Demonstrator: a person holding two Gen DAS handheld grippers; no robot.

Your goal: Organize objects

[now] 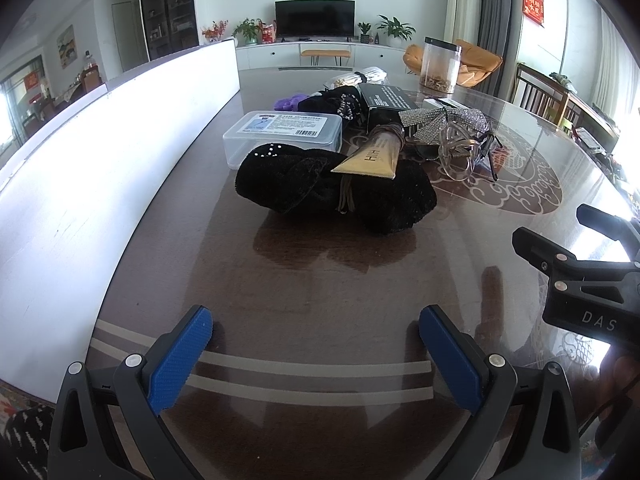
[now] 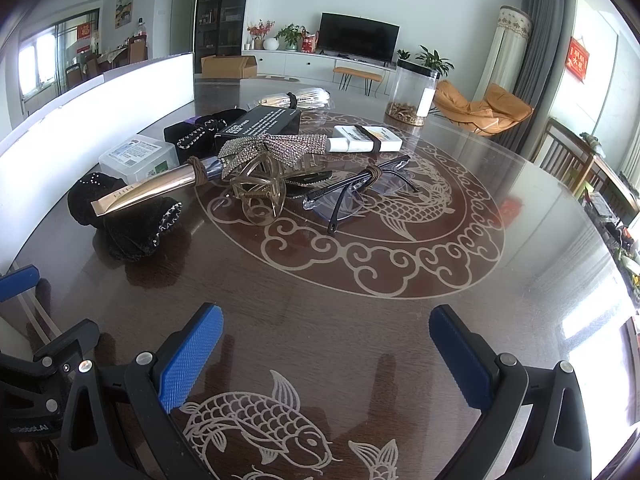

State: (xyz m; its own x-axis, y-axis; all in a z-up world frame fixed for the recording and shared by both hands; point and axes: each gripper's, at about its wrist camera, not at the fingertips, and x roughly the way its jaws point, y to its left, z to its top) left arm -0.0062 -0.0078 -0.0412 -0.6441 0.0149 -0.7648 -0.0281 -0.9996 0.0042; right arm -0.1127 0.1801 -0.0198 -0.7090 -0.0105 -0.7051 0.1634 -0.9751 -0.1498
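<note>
Grippers first: left gripper (image 1: 316,322) spread wide, nothing between its blue pads (image 1: 180,356); right gripper (image 2: 326,320) likewise spread and empty. Hung low over the dark patterned table (image 1: 320,280), side by side, the right one just off the left one's right flank.

Nearest of the clutter: black velvet hair bow (image 1: 332,192), straight ahead of the left gripper, near, flat on the tabletop. Lay with its long axis crosswise to the fingers, left to right, pinched in at the middle. Bore a gold tube (image 1: 372,156) propped on top, flat crimped end toward the gripper, body running away and slightly right. From the right gripper, sat ahead but well off to the left, so judged the left hand's reach.

Further ahead, behind the bow's left end: clear plastic box (image 1: 280,136), just beside it; touching or not, could not tell. Ahead of the right gripper, well apart: clear claw clip (image 2: 260,196) and black-framed glasses (image 2: 360,192).

Judged a straight-in approach enough, fingers straddling the narrow middle; tube likely to slide off once lifted.
</note>
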